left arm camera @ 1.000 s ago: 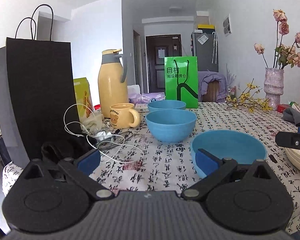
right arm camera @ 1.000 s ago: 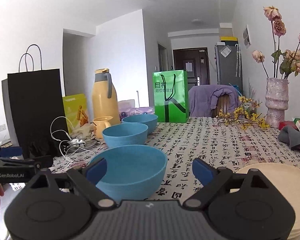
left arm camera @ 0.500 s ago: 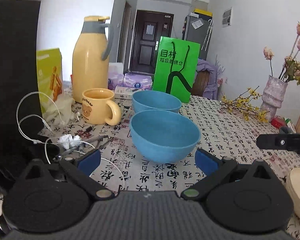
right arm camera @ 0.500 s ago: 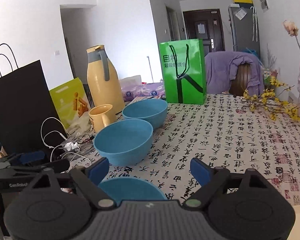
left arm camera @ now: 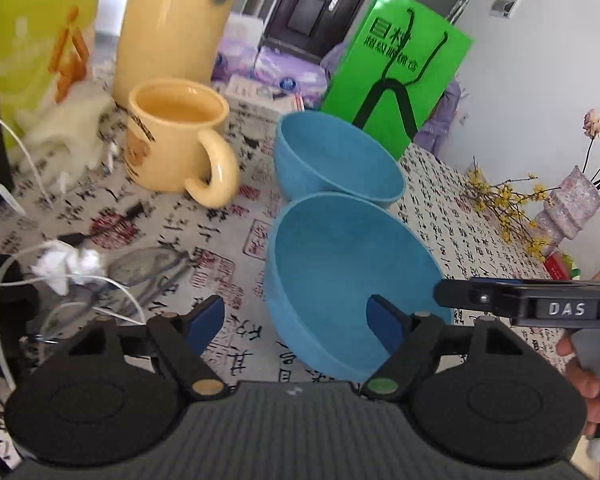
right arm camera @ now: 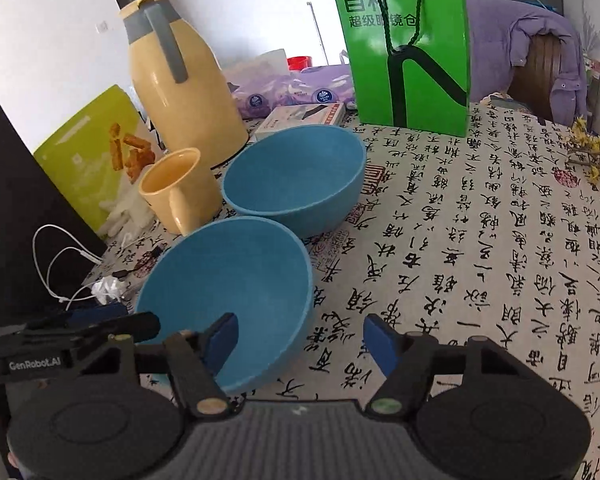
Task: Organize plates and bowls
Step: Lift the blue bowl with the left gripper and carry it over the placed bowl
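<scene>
Both grippers have dropped and pushed forward over the last second. A third blue bowl that sat nearest the cameras, and the stack of pale plates at 3 o'clock, have slid out of both views. What fills the frames now is the near blue bowl (left arm camera: 352, 280), so I judge it the next piece to be picked up, probably to nest with the far blue bowl (left arm camera: 336, 160) touching it at 12 o'clock.

The left gripper (left arm camera: 298, 322) is wide open and holds nothing. Its left finger hangs over the tablecloth (left arm camera: 204, 240) and its right finger sits inside the bowl, so the jaws straddle the bowl's left wall. The right gripper (right arm camera: 300, 338) is equally wide open and empty, straddling the bowl's right wall, with its left finger inside and its right finger over the cloth.

The left view alone shows the yellow mug (left arm camera: 176, 144) head-on at 10 o'clock, the white cable and crumpled tissue at 9 o'clock, and the vase of dried flowers at 3 o'clock. The right view alone shows the whole yellow flask (right arm camera: 180, 80) with its grey handle, the green bag (right arm camera: 408, 48) upright at 12 o'clock, and the open cloth stretching to 3 o'clock.
</scene>
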Demonstrator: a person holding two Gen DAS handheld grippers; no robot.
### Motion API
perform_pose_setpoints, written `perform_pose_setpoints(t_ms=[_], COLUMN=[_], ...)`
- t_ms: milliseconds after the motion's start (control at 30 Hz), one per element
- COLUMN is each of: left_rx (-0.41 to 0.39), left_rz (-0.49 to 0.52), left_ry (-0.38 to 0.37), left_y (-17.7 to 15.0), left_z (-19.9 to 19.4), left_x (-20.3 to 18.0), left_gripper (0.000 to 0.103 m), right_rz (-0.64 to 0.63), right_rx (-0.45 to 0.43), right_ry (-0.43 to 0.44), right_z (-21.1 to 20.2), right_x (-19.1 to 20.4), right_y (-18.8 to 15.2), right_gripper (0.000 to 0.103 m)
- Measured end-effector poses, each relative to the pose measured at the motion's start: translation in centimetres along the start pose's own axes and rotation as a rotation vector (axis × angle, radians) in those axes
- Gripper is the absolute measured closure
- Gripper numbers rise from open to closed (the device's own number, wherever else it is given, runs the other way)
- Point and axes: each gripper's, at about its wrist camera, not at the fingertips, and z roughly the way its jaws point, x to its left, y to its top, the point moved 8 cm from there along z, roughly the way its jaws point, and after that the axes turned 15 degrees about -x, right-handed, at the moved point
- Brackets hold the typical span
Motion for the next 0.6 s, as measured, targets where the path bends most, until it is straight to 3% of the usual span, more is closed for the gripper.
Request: perform_pose_setpoints(t_ms=[100,233,333,600], left_rx=[0.039,0.085,0.085,0.065], left_rz=[0.027,0.043,0.039,0.043], left_ry=[-0.001,0.015,0.031,0.068], left_y=[-0.3,-0.8,-0.7,-0.5], left_z=[1.4,2.7,3.0,1.3], left_x=[-0.2,-0.4,-0.2,-0.1], left_gripper=[0.035,0.07,0.077,0.089], right_rz=[0.007,0.016,0.029,-0.019], right_rx=[0.035,0.081,0.092,0.063], right_ry=[0.01,-0.007,-0.018,-0.04], right_z=[2.0,3.7,4.4,3.1], right_x=[0.1,-0.2,-0.5,0.4], right_y=[-0.1,-0.6,-0.7,-0.6], right_gripper=[0.05,0.077,0.092,0.096])
